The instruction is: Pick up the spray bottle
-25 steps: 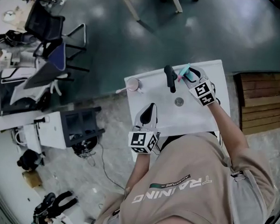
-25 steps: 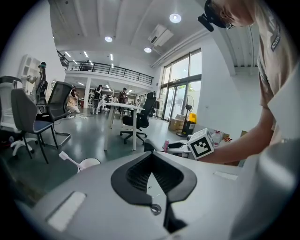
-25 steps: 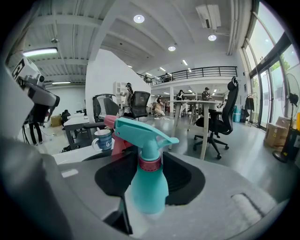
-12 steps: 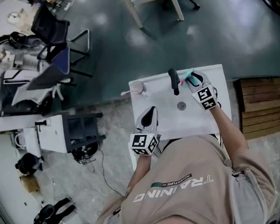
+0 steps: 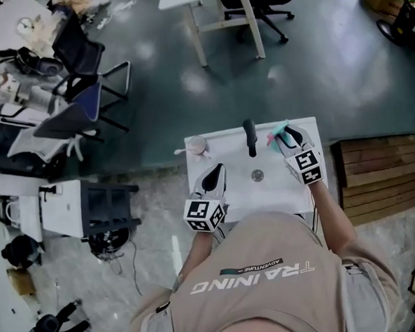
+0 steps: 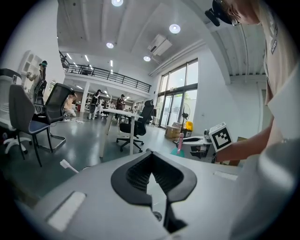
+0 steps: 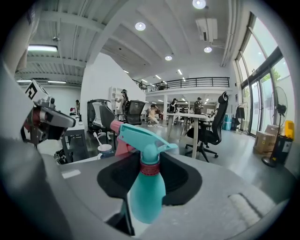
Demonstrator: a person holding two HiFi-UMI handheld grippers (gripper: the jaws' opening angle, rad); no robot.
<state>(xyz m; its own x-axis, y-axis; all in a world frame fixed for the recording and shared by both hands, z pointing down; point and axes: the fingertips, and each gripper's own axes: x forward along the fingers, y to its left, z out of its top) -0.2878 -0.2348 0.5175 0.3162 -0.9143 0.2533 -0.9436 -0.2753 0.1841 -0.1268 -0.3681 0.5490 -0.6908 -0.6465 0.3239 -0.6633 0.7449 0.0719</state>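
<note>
A teal spray bottle (image 7: 147, 192) with a pink trigger stands upright between the jaws of my right gripper (image 7: 150, 161), and both pads press on its body. From the head view the spray bottle (image 5: 277, 133) and right gripper (image 5: 288, 137) hang over the far right part of the small white table (image 5: 283, 191). My left gripper (image 5: 218, 171) hovers over the table's near left with its tips together and nothing in them. In the left gripper view the left gripper (image 6: 149, 154) points across the table, and the spray bottle (image 6: 179, 145) shows small in the distance.
A black handle-shaped object (image 5: 249, 136) lies at the table's far middle, a small round thing (image 5: 257, 175) near the centre. A cup with a toothbrush (image 5: 197, 146) stands at the far left corner. A wooden pallet (image 5: 375, 172) lies right of the table; office chairs (image 5: 79, 84) stand left.
My right gripper has closed on the spray bottle and lifted it off the table. The left gripper has stayed in place.
</note>
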